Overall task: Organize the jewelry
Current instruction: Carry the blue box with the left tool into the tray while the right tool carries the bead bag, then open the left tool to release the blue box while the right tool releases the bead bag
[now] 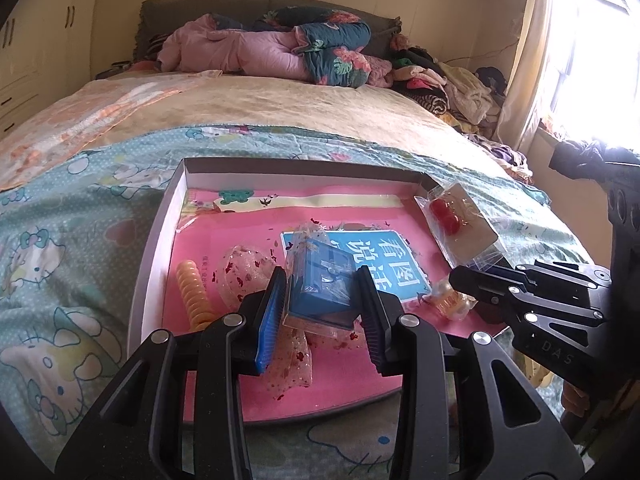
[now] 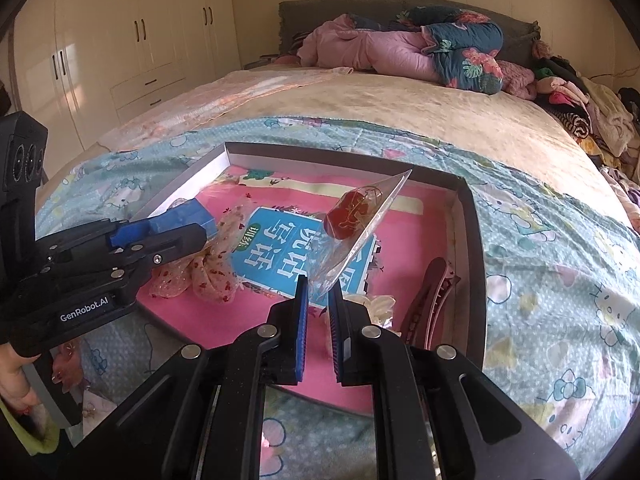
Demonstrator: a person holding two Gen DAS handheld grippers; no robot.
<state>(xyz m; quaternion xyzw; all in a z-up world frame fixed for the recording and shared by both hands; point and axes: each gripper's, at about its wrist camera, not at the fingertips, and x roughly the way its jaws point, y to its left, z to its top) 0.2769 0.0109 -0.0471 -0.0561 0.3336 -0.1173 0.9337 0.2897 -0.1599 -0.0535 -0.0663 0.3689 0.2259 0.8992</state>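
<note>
Above the shallow tray (image 1: pixel 138 280), my left gripper (image 1: pixel 322 300) clamps a small blue box (image 1: pixel 320 284); my right gripper (image 2: pixel 318 312) pinches a clear packet with red earrings (image 2: pixel 356 220).

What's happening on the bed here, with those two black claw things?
A person is sorting small accessories in a shallow tray on the bed, with a handheld gripper in each hand. The left gripper is clamped on a small blue box wrapped in clear film. The right gripper pinches the corner of a clear packet with a red trinket inside, lifted above the tray. A yellow coil hair tie and a pink hair clip lie in the tray.
</note>
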